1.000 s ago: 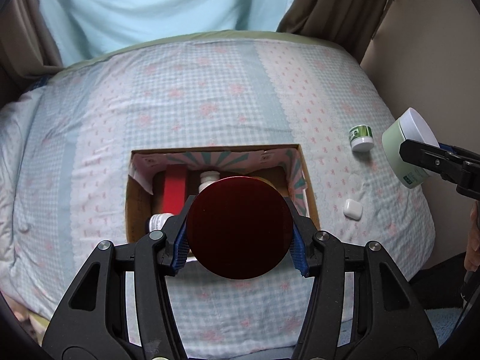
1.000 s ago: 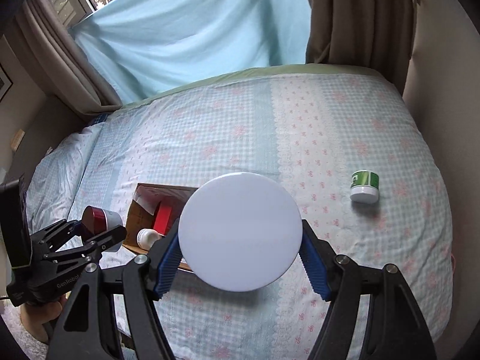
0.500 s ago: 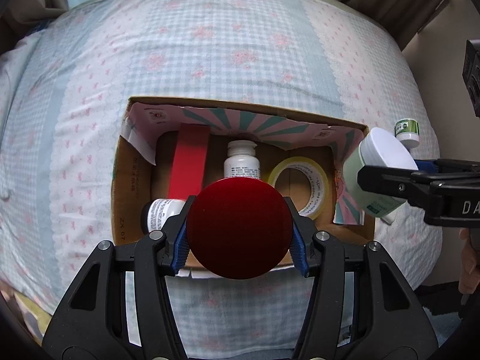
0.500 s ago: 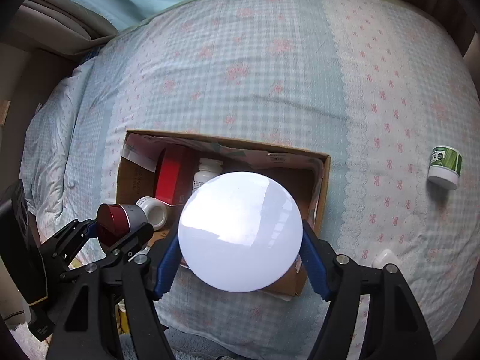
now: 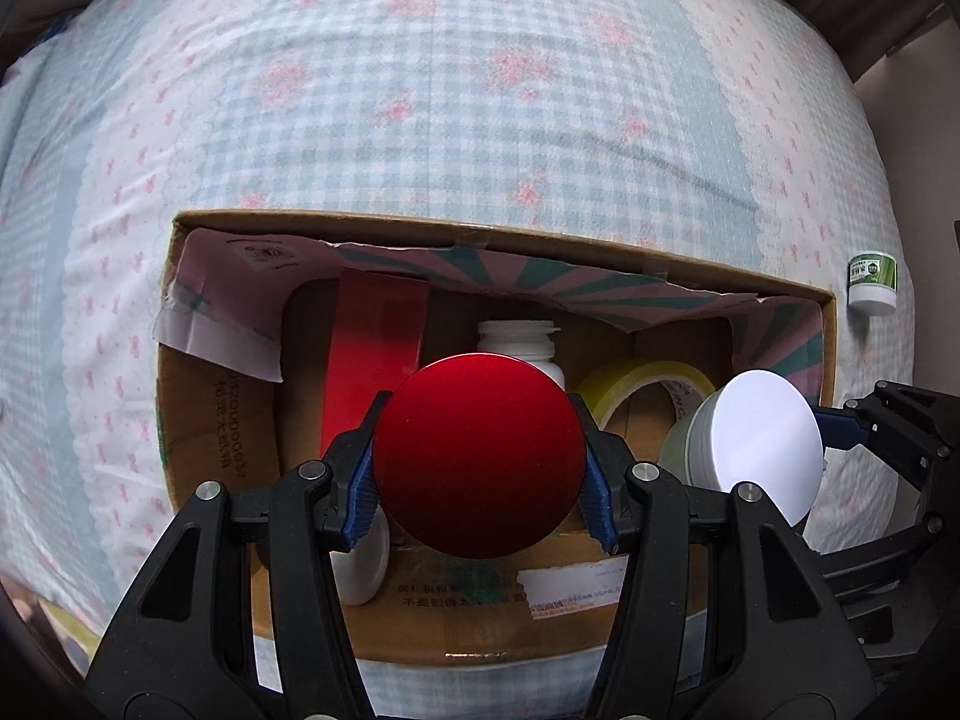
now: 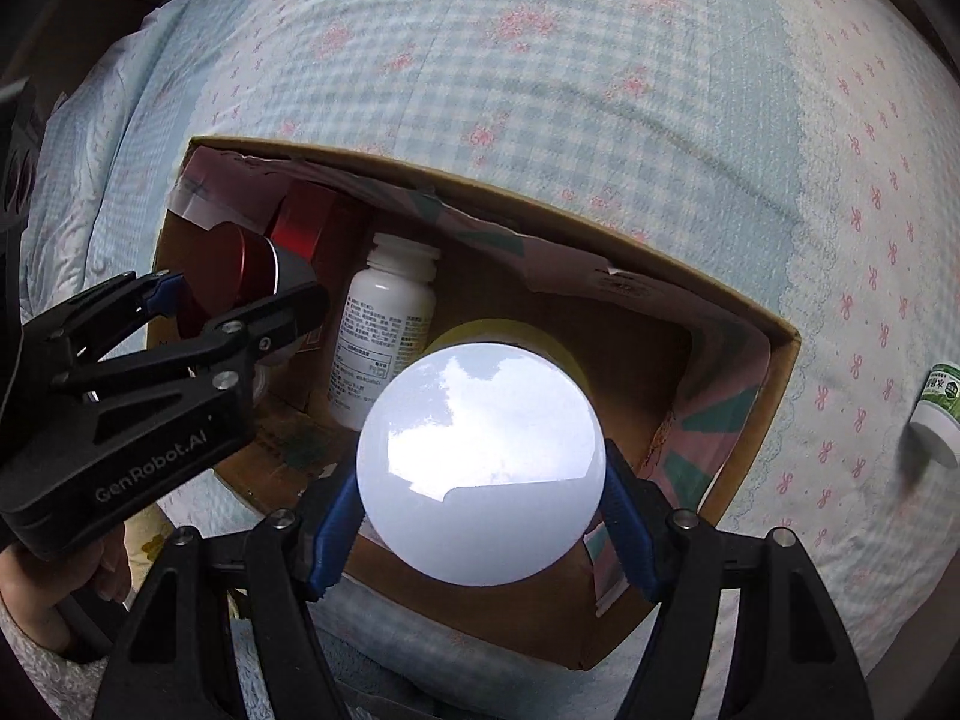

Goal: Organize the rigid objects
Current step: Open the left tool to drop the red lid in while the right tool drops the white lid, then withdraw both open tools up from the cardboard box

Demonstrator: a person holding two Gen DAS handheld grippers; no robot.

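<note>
The red jar is clamped between the blue pads of the left gripper and is held over the open box, just above the things inside. The white-lidded jar is gripped the same way by the right gripper, over the box's right end. "GenRobot.AI" is read in white on the left gripper's black body in the right wrist view. Inside the box a white bottle is seen lying down, its label in fine print too small to be read; a red carton lies to its left and a yellow tape roll to its right. Printed characters run along the cardboard's near wall but cannot be made out. A small green-labelled pot is left on the checked bedspread, just beside the box's right wall.
</note>
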